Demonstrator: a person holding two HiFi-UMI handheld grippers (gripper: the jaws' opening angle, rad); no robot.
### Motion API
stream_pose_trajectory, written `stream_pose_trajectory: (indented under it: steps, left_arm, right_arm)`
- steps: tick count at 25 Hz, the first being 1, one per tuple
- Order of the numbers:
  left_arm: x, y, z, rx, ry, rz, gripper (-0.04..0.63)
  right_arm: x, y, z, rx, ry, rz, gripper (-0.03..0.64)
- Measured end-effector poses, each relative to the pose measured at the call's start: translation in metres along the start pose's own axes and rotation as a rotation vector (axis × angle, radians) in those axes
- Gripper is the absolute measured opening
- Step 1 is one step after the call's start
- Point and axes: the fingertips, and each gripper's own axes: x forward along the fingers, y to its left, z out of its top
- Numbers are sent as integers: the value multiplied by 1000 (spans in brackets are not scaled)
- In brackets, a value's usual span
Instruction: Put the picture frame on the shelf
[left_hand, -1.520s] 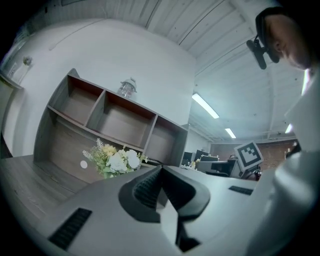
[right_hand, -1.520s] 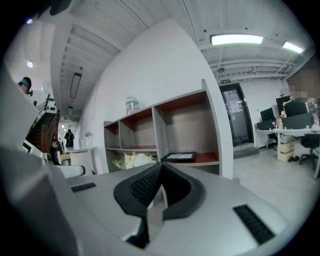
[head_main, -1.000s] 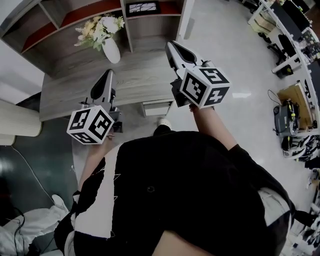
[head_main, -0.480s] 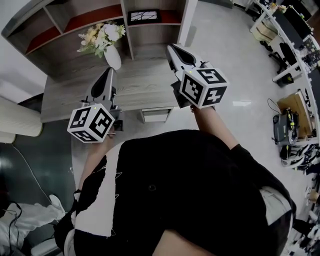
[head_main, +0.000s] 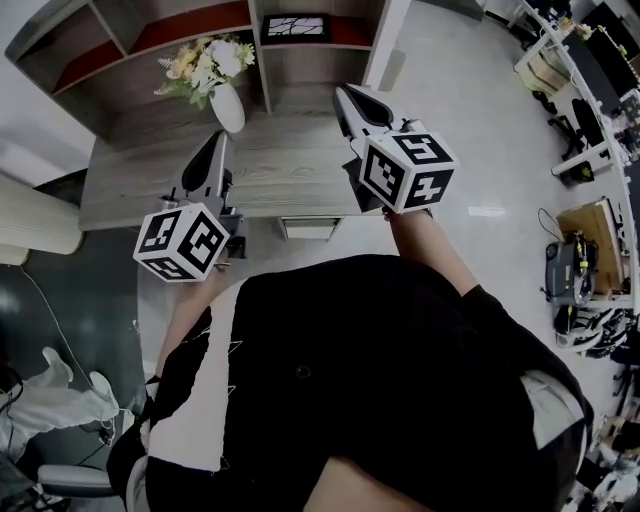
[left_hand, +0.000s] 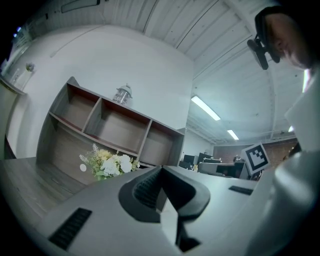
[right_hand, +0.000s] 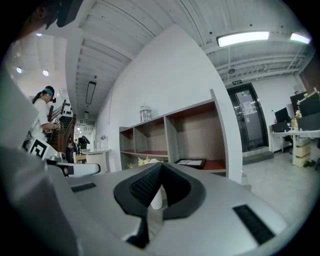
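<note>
Head view: right gripper (head_main: 345, 92) clenched tight, empty, hovering over the right end of the desk (head_main: 290, 170). Left gripper (head_main: 216, 140) likewise pressed together on nothing, above the desk's left half. Just beyond and between them, a white vase (head_main: 228, 105) of flowers (head_main: 205, 62), standing on the desk against the shelf (head_main: 180, 30). Picture frame (head_main: 294, 27) resting in the shelf's right-hand compartment, well apart from both grippers. Glass jar (right_hand: 145, 113) atop the shelf. Against a second earlier: grippers almost unmoved, frame in the same compartment, desk and shelf slid slightly lower and rightward in view.
</note>
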Motion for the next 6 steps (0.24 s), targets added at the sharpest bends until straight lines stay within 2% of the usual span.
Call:
stream_pose_trajectory:
  steps: [6]
  left_arm:
    - [3,1,-1,1,-4,14,11]
  right_arm:
    - [3,-3,-3,3,7,11,5]
